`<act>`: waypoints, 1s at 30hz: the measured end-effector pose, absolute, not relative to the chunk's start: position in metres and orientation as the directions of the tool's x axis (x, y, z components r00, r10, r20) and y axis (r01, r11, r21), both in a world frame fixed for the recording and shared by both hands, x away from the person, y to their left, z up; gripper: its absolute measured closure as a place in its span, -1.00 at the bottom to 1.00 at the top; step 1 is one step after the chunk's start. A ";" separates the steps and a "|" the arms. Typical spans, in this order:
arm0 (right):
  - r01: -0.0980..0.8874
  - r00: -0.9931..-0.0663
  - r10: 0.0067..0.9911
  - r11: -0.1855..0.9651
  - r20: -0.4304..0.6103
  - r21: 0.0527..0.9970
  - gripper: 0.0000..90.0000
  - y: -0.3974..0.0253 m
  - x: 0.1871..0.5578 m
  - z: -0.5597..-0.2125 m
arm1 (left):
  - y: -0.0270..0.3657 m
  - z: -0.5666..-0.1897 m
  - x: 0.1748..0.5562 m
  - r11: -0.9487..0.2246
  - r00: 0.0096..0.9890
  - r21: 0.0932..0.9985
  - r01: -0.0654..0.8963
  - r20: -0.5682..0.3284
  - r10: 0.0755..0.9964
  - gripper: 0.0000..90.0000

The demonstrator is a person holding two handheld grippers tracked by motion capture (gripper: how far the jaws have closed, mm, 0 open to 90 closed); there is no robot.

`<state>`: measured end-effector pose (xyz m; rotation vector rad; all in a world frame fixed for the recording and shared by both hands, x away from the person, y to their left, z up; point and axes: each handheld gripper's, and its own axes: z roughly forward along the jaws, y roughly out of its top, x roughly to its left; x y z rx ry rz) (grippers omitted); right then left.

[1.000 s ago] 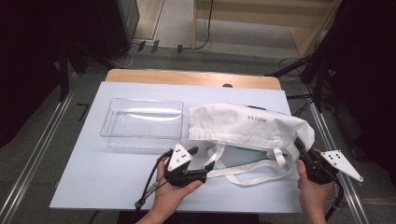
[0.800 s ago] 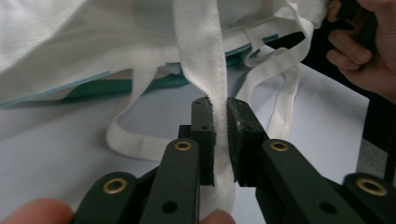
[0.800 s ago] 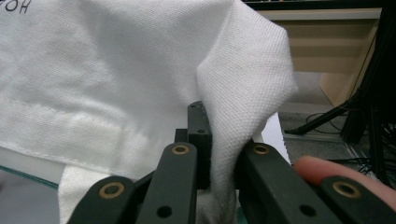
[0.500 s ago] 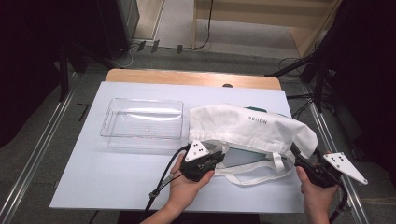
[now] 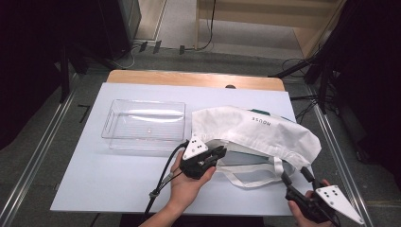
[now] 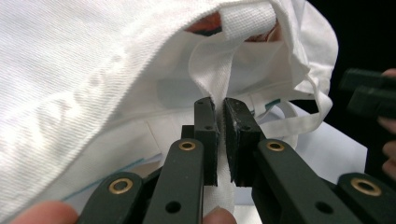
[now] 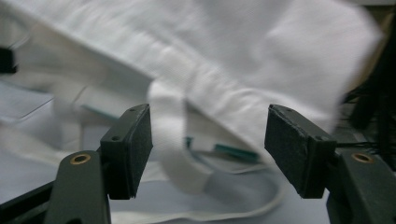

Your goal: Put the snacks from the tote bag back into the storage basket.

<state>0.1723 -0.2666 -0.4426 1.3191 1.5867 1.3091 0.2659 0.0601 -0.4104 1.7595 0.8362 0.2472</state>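
Lighting: even, overhead; table (image 5: 118,179) bright, surroundings near black. Shadows: soft, faint. Glare: pale streaks on clear tray (image 5: 144,125). Blur: white bag (image 7: 261,60) smeared and soft in right gripper view; cloth overexposed at left in left gripper view. Edge distortion: slight.

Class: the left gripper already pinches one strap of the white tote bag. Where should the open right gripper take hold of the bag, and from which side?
Probably the other strap: a flat, narrow band that hangs free below the white tote bag, thin enough for the jaws. The right gripper sits at the table's near edge, jaws wide and already framing that strap, so come from the near side, across its width.
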 end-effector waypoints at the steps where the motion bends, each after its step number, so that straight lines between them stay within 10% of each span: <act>1: 0.290 -0.273 0.957 -0.018 0.101 0.957 -0.24 -0.262 0.176 -0.444 | 0.061 -0.409 0.266 -0.127 0.728 0.904 0.409 -0.239 0.643 0.90; 8: 0.410 -0.279 0.956 0.039 0.085 0.911 0.07 -0.240 0.210 -0.458 | 0.064 -0.407 0.265 -0.118 0.725 0.906 0.408 -0.242 0.645 0.89; 9: 0.399 -0.262 0.963 0.044 0.068 0.916 0.49 -0.240 0.216 -0.457 | 0.066 -0.407 0.265 -0.122 0.726 0.907 0.402 -0.234 0.647 0.88; 15: 0.255 -0.301 0.953 0.056 0.025 0.965 0.86 -0.243 0.217 -0.429 | 0.075 -0.399 0.263 -0.116 0.725 0.921 0.373 -0.211 0.656 0.73; 30: 0.159 -0.313 0.950 0.032 0.020 0.987 0.89 -0.247 0.237 -0.399 | 0.070 -0.385 0.270 -0.191 0.614 0.929 0.317 -0.048 0.787 -0.35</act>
